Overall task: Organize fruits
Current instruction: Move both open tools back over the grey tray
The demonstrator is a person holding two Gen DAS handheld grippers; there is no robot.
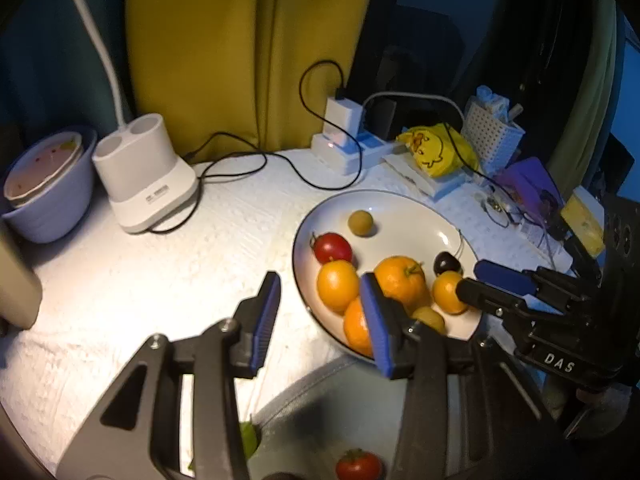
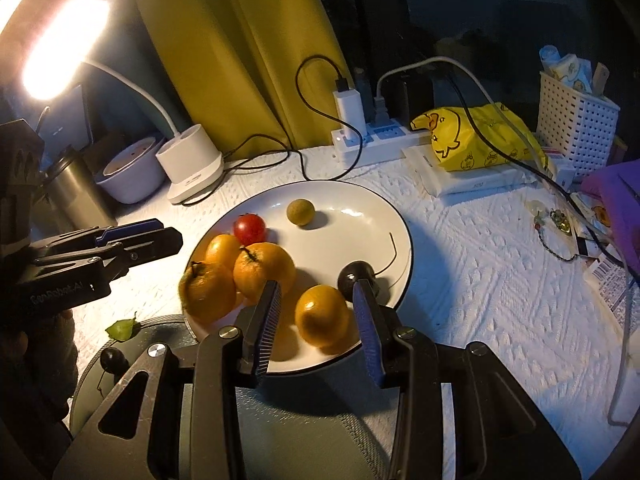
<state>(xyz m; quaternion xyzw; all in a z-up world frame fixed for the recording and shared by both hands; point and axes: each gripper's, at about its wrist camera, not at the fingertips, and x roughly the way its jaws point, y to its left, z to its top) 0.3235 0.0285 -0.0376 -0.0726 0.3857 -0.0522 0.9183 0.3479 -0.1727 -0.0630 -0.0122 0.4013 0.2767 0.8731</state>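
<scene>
A white plate (image 2: 360,208) (image 1: 400,208) holds several oranges (image 2: 262,268), a red tomato (image 2: 250,229) (image 1: 332,247), a small green-brown fruit (image 2: 300,212) (image 1: 360,222) and a dark cherry (image 2: 354,276) (image 1: 446,263). My right gripper (image 2: 318,294) is open, its jaws either side of one orange (image 2: 322,314) without touching it; it shows in the left wrist view (image 1: 476,280). My left gripper (image 1: 322,292) is open and empty over the plate's left rim; it also shows in the right wrist view (image 2: 164,230). A grey-green plate (image 2: 280,420) (image 1: 320,420) below holds a tomato (image 1: 357,465) and a dark cherry (image 2: 112,358).
A lamp base (image 2: 192,168) (image 1: 142,172), a bowl (image 2: 132,176) (image 1: 44,192) and a metal cup (image 2: 76,192) stand at back left. A power strip (image 2: 372,140) with cables, a yellow bag (image 2: 476,140), a white basket (image 2: 576,116) and small clutter lie at back right. A leaf (image 2: 120,328) lies on the cloth.
</scene>
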